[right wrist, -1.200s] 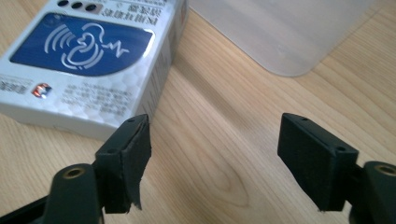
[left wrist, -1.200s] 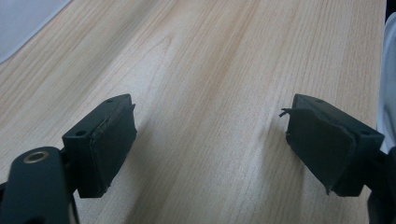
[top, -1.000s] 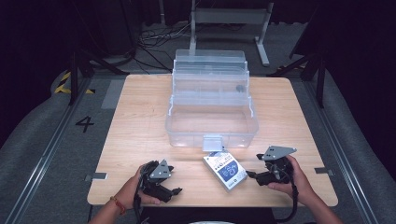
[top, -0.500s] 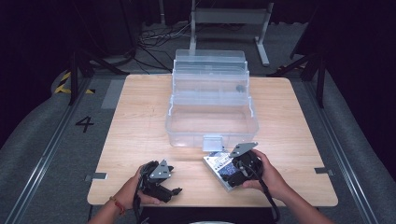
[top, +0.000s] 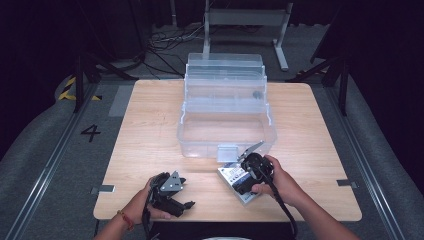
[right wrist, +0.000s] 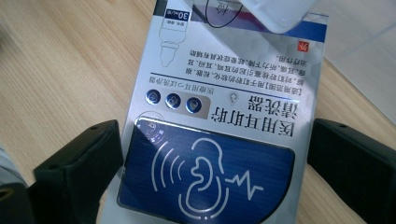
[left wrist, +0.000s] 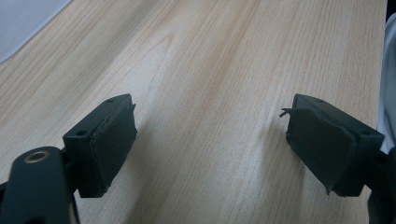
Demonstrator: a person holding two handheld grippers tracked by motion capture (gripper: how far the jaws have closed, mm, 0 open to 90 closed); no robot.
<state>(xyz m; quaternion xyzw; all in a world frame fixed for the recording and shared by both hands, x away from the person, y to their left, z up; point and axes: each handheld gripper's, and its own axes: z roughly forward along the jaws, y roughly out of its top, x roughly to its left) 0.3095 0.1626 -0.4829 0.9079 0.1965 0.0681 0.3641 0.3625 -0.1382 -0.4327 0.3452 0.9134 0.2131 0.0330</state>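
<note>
High view: wooden table (top: 150, 130), clear plastic toolbox (top: 225, 107) standing open at its middle, tiers stepped back toward the far edge. Right hand (top: 280, 182) with the right gripper (top: 245, 175) now over the small silver-and-blue box (top: 235, 176) lying flat on the table just in front of the toolbox's latch; a second ago well to the right of that box, half a second ago just arriving at it. Left gripper (top: 172, 192) in the left hand (top: 145, 202) near the table's front edge, unmoved across all three moments. Right gripper view: jaws spread wide, one on each side of the box (right wrist: 210, 140), flanking it without pressing; contact hard to judge, seemingly a thin gap on each side. Box face printed with a white ear drawing on a blue panel, text upside down from here. A pale translucent edge at the top, perhaps the toolbox, over the box's far end. Left gripper view: jaws wide apart, nothing between them but bare wood grain.
</note>
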